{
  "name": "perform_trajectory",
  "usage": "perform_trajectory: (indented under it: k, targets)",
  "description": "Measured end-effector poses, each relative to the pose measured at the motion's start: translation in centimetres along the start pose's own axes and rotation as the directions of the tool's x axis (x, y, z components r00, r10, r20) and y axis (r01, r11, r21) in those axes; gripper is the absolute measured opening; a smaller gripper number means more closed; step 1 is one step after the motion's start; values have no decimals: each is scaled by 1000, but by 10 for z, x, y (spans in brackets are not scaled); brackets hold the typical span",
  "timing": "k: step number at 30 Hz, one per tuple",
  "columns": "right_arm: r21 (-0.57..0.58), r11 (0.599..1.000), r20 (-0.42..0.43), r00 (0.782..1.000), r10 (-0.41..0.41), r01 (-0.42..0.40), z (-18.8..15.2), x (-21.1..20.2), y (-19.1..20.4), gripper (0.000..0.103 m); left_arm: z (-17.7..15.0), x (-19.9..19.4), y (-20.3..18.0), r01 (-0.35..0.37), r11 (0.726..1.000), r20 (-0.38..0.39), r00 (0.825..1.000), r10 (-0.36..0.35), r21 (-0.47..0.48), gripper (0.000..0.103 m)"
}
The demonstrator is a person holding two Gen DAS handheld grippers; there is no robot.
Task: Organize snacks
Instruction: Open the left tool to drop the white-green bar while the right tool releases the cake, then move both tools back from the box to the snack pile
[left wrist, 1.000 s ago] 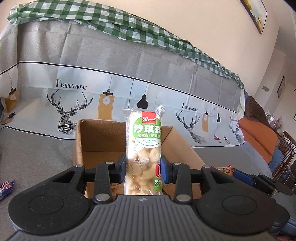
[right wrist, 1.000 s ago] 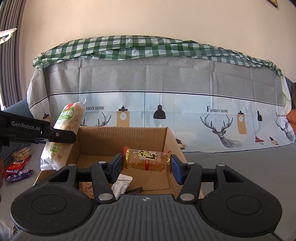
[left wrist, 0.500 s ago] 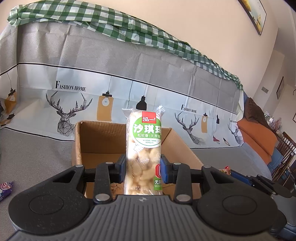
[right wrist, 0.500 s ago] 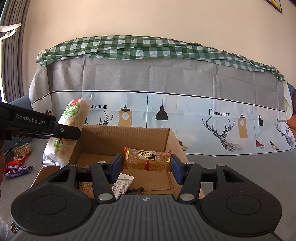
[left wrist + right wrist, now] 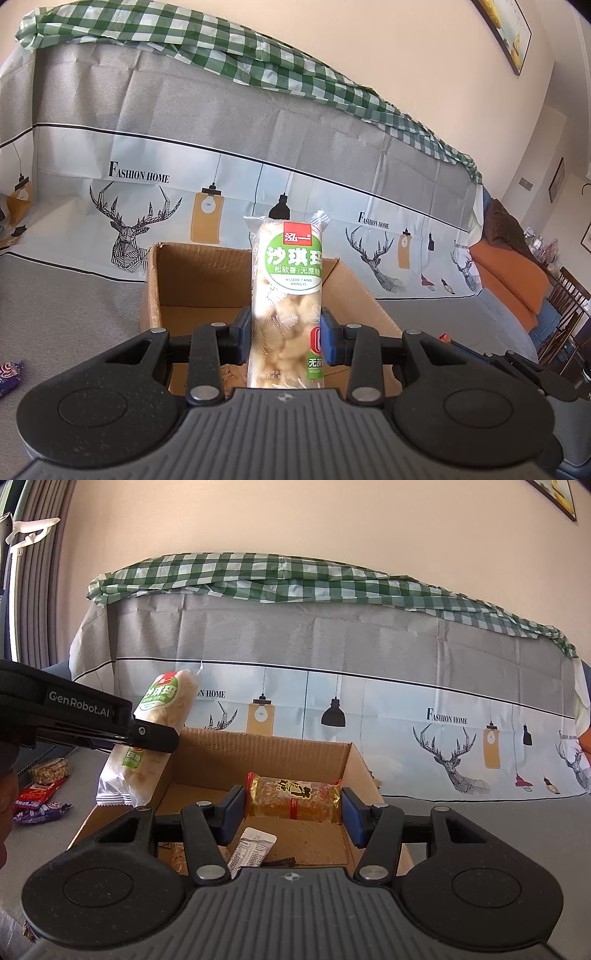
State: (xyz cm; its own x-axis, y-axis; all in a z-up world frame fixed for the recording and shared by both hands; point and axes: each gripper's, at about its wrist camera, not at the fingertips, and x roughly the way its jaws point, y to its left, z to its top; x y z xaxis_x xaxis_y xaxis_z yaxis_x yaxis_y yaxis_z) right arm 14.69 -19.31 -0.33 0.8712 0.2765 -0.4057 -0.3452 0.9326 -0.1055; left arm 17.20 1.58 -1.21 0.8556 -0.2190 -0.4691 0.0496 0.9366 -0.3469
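left gripper (image 5: 286,341): blue pads pressed on both sides of a tall green-and-white snack pack (image 5: 286,295), held upright above the near edge of the open cardboard box (image 5: 192,280). the pack's green label carries large white chinese characters, a red brand tag at the top and the small line "wuzhe tang hongyi". in the right wrist view the same pack (image 5: 155,731) leans over the box's left wall (image 5: 162,775), and the arm clamping it reads "genrobot.ai".

right gripper (image 5: 291,814): jaws set moderately wide, closed on the two ends of a gold-wrapped snack bar (image 5: 293,799) lying crosswise above the box floor; its dark characters are not legible. a white printed wrapper (image 5: 251,849) lies in the box below.

backdrop cloth (image 5: 369,701): deer and lamp drawings with "fashion home". red and purple packets (image 5: 38,801) lie left of the box.
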Motion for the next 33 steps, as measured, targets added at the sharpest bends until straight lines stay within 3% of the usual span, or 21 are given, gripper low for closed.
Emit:
perform_trajectory:
  k: [2, 4, 5, 14, 17, 19, 21, 23, 25, 28, 30, 33]
  targets:
    - [-3, 1000, -1, 1000, 0, 0, 0, 0, 1, 58, 0, 1, 0, 17, 1000, -7, 1000, -17, -4, 40]
    - [-8, 1000, -8, 1000, -5, 5, 0, 1, 1, 62, 0, 4, 2, 54, 998, -37, 998, -54, -16, 55]
    - [-10, 1000, -11, 1000, -10, 10, 0, 2, 1, 65, -1, 5, 2, 55, 998, -40, 998, -55, -21, 58]
    - [1, 1000, -7, 1000, -12, 12, 6, 5, 6, 70, 2, -5, 11, 24, 1000, -14, 1000, -24, -16, 58]
    - [17, 1000, -6, 1000, -5, 5, 8, 5, 13, 69, 4, -15, 19, 7, 1000, 5, 1000, -7, 1, 51]
    - [31, 1000, 0, 1000, 5, -5, 11, 5, 19, 69, 5, -24, 26, -17, 1000, 19, 1000, 17, 9, 37]
    - [41, 999, 2, 1000, 20, -20, 12, 6, 28, 59, 6, -35, 35, -65, 998, 46, 997, 65, 17, 26]
    - [49, 998, 3, 999, 51, -51, 15, 6, 38, 28, 7, -48, 46, -103, 995, 72, 992, 102, 12, 17]
    - [57, 995, 9, 996, 85, -85, 17, 5, 51, 20, 8, -63, 60, -134, 991, 86, 987, 134, -7, 15]
    - [62, 990, 12, 992, 128, -128, 20, 3, 73, 18, 14, -74, 83, -164, 986, 33, 986, 164, -23, 15]
    - [68, 985, 12, 987, 157, -158, 22, 3, 89, 18, 21, -78, 93, -206, 978, -15, 978, 207, 39, 15]
    - [87, 973, 6, 976, 216, -216, 25, 3, 113, 18, 25, -96, 110, -254, 962, 12, 967, 254, 99, 15]
